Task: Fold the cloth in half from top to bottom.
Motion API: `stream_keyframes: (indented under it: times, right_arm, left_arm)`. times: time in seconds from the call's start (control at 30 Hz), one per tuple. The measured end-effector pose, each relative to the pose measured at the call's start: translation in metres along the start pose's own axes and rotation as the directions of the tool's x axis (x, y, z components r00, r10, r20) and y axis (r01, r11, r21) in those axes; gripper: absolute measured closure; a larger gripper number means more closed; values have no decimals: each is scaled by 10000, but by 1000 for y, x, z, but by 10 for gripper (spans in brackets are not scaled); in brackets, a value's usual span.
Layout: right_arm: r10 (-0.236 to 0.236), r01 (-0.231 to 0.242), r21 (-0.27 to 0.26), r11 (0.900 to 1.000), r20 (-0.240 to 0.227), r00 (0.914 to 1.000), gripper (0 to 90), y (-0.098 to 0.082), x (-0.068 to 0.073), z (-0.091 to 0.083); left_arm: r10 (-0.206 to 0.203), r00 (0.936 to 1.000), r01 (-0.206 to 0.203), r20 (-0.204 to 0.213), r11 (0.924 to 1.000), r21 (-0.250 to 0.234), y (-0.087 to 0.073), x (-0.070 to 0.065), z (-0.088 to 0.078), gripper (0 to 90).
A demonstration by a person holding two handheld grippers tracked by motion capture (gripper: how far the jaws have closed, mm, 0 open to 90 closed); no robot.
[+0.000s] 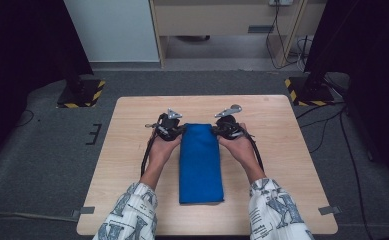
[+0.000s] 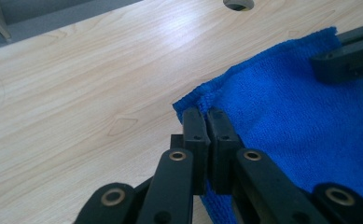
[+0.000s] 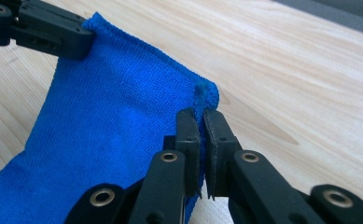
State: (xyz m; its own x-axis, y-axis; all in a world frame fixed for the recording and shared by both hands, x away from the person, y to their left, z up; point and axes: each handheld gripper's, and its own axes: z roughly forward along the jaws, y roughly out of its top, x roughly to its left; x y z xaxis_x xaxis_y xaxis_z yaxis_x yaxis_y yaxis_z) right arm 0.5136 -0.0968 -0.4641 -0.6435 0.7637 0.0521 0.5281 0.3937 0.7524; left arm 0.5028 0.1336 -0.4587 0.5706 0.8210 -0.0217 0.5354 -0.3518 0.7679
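Two far corners of blue cloth (image 1: 200,160) pinched, one per hand-held gripper: left (image 2: 209,122), right (image 3: 201,122); lift evenly, keep edge taut over tabletop (image 1: 282,150)

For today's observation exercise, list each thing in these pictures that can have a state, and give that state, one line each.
blue cloth: folded into a long strip, far end lifted off the table, near end lying flat.
left gripper: shut on one far corner of the blue cloth.
right gripper: shut on the other far corner.
wooden table: bare around the cloth.
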Motion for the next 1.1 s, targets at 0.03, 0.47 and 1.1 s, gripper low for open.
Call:
stream_keyframes:
  times: [0.03, 0.47, 1.1]
  right_arm:
    - [-22, 22, -27, 10000, -14, 10000, 862, 1, 1, -1]
    - [-473, 473, 30, 9989, 193, 9987, 862, 14, 5, -11]
    - [-753, 757, -61, 9971, 469, 9961, 855, 23, 4, -3]
  left_arm:
    - [-2, 10000, 2, 21, 10000, -51, 1, 0, -1, 875]
    - [-138, 9999, 139, 38, 9993, -335, 9, 4, -11, 875]
    - [-128, 9999, 126, -45, 9988, -483, 11, 11, -11, 874]
